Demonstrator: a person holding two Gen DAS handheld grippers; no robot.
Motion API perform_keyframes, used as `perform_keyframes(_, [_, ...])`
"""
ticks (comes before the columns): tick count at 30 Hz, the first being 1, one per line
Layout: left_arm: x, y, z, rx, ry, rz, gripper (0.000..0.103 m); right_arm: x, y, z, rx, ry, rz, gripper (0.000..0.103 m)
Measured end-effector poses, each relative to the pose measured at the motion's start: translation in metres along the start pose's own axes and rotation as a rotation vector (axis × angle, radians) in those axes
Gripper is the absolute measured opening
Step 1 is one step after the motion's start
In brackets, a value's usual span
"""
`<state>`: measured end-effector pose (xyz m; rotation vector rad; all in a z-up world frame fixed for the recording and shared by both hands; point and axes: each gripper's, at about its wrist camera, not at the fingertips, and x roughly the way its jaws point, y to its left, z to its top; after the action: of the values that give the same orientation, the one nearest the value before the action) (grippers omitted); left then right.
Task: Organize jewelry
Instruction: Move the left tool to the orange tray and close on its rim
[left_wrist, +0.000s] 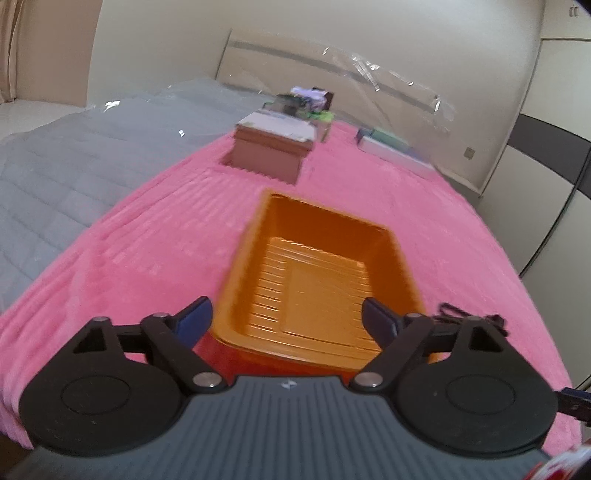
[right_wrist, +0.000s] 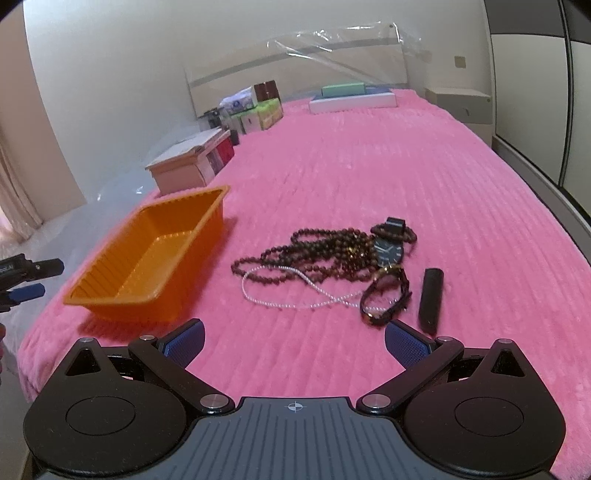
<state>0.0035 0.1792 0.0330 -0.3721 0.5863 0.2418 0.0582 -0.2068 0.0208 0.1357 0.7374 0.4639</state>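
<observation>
While jewelry (right_wrist: 332, 266) crowds mid-blanket, bare pink blanket (right_wrist: 369, 166) stretches beyond the tray (right_wrist: 155, 258).

The orange tray (left_wrist: 317, 280) is motion-blurred in the left wrist view, and its near rim is hidden behind the left gripper (left_wrist: 288, 325); dark jewelry (left_wrist: 469, 314) shows only as a sliver past that gripper's right-hand finger (what piece it is cannot be told); in the right wrist view the left gripper (right_wrist: 27, 280) is cut off by the left edge; the boxes (right_wrist: 251, 107) by the headboard are too small to read.
</observation>
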Motion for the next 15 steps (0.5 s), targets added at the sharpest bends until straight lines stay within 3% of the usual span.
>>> perform_keyframes(5, [0.038,0.023,0.007,0.014,0.071,-0.005,0.046,0.015,0.003,0.003,0.001,0.022,-0.019,0.103])
perform_keyframes(8, [0.055,0.035,0.007,0.010,0.104,-0.029,0.045,0.023,0.005,0.004,-0.002,0.034,-0.028,0.103])
perform_keyframes(13, [0.076,0.047,0.004,-0.010,0.175,-0.078,0.031,0.040,0.011,0.007,0.003,0.050,-0.041,0.103])
perform_keyframes(15, [0.084,0.049,0.004,-0.012,0.201,-0.092,0.030,0.047,0.015,0.007,0.005,0.058,-0.041,0.103])
